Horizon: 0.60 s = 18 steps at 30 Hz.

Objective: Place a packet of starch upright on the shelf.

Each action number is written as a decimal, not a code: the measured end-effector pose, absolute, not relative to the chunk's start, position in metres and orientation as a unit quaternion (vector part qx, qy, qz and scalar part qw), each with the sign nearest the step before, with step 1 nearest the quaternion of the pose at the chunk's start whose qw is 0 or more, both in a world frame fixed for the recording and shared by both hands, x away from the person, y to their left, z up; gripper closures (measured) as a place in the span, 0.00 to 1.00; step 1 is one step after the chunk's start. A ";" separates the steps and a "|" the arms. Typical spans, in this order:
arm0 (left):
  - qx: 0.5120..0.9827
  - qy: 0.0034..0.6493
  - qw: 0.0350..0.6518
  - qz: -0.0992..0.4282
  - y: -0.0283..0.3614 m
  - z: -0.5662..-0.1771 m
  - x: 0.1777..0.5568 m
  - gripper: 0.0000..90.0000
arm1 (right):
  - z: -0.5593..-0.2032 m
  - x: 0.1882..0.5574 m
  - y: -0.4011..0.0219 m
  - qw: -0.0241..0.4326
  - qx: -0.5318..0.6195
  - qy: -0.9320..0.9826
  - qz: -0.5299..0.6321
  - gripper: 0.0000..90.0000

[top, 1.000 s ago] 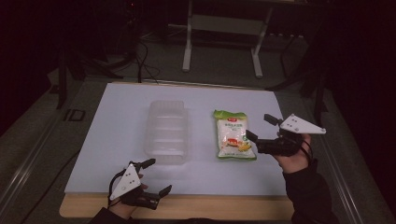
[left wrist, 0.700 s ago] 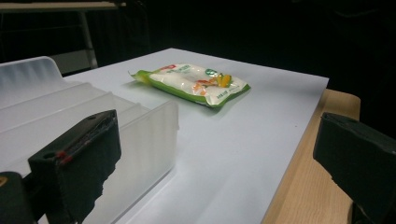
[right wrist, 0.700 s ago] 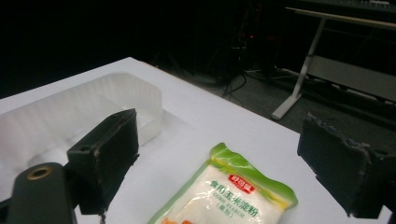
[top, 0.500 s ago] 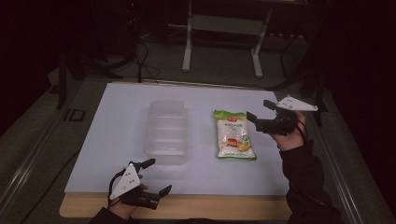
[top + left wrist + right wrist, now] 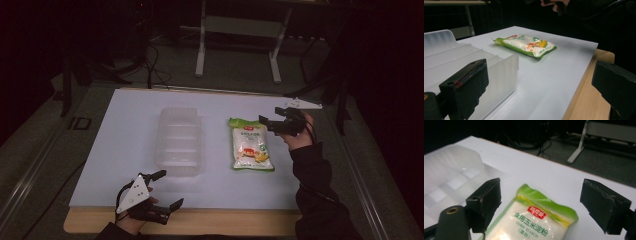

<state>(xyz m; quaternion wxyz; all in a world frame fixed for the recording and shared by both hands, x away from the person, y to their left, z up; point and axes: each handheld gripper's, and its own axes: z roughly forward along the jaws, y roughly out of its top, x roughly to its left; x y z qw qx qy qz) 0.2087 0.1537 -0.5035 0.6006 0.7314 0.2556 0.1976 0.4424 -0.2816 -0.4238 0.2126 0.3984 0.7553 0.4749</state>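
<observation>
While I watch from the high view, a white table top carries two things side by side, and I list them below.

Right gripper (image 5: 264, 121): I see it above the far end of the corn starch bag (image 5: 251, 149), jaws apart and just narrowing a little, nothing pinched between them. In the right gripper view the bag's green top edge (image 5: 544, 197) lies between and below the two black jaws, with a gap on each side.

Left gripper (image 5: 167, 189): I hold it low at the near edge of the table (image 5: 125, 115), jaws wide apart and empty. In the left gripper view one jaw stands just in front of the tray's near wall; I cannot tell if it touches.

Corn starch bag (image 5: 526, 45): flat on the white surface, right of centre, green border, red label, long side running away from me.

Clear plastic tray (image 5: 179, 141): left of the bag, near it but apart, ribbed into compartments, resting on the table.

Person: dark sleeves entering from the bottom edge.
</observation>
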 end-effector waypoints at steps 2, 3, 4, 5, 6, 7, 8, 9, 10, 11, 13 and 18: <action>0.732 0.255 0.600 0.197 0.154 -0.503 0.208 0.01 | -0.432 0.448 -0.282 0.208 0.403 0.758 0.468 0.22; 0.732 0.255 0.600 0.197 0.154 -0.503 0.208 0.01 | -0.436 0.451 -0.282 0.209 0.407 0.759 0.463 0.22; 0.732 0.255 0.600 0.197 0.154 -0.503 0.208 0.01 | -0.440 0.453 -0.282 0.209 0.408 0.762 0.458 0.22; 0.732 0.255 0.600 0.196 0.154 -0.504 0.208 0.01 | -0.440 0.453 -0.282 0.209 0.408 0.762 0.458 0.22; 0.732 0.255 0.600 0.195 0.153 -0.504 0.209 0.01 | -0.448 0.458 -0.284 0.204 0.414 0.764 0.451 0.25; 0.732 0.255 0.600 0.195 0.153 -0.504 0.209 0.01 | -0.448 0.458 -0.284 0.204 0.414 0.764 0.451 0.25; 0.732 0.255 0.600 0.195 0.153 -0.504 0.209 0.01 | -0.453 0.460 -0.285 0.205 0.416 0.766 0.444 0.25; 0.732 0.255 0.601 0.195 0.153 -0.504 0.209 0.01 | -0.458 0.463 -0.286 0.200 0.420 0.767 0.441 0.26; 0.733 0.255 0.600 0.195 0.154 -0.504 0.209 0.01 | -0.462 0.465 -0.287 0.198 0.424 0.768 0.436 0.26; 0.733 0.255 0.600 0.195 0.153 -0.504 0.209 0.01 | -0.467 0.467 -0.288 0.197 0.428 0.770 0.431 0.26; 0.733 0.256 0.600 0.195 0.153 -0.504 0.209 0.01 | -0.478 0.472 -0.290 0.191 0.436 0.772 0.422 0.26; 0.733 0.257 0.600 0.193 0.153 -0.504 0.210 0.01 | -0.490 0.478 -0.289 0.182 0.443 0.778 0.407 0.28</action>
